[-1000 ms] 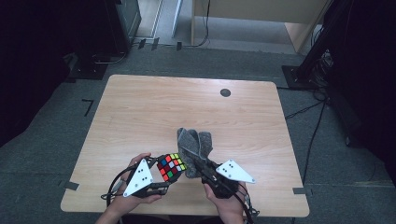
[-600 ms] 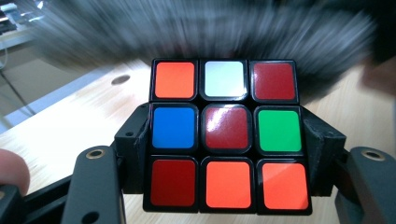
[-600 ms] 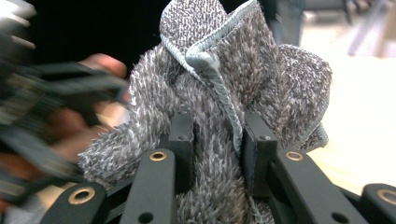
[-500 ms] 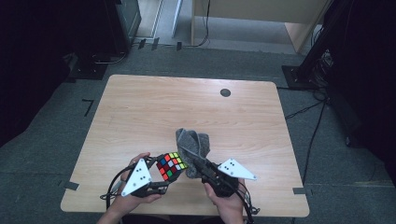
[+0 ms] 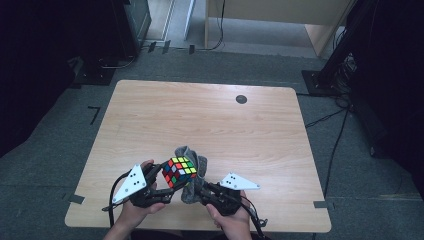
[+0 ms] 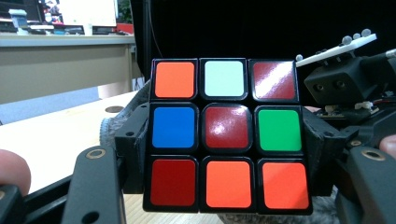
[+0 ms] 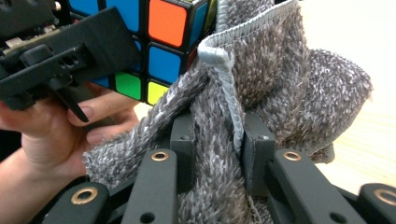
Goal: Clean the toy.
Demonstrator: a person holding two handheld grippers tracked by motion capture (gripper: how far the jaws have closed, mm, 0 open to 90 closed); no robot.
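Since a second ago the fuzzy grey cloth (image 7: pixel 261 93) pinched in the right gripper's (image 7: pixel 212 140) closed fingers has drawn against the multicoloured plastic puzzle cube (image 6: pixel 226 135) clamped between the left gripper's (image 6: pixel 224 154) half-spread fingers.

A: We lose the lower part of the grey cloth (image 7: pixel 261 88) behind the right gripper (image 7: pixel 217 149), whose jaws pinch it.

B: And the cube (image 6: pixel 226 135) hides the left gripper (image 6: pixel 224 154) pads from us; the cube's bottom row runs near the frame edge.

A: From above, our forearms are cut off at the bottom edge.
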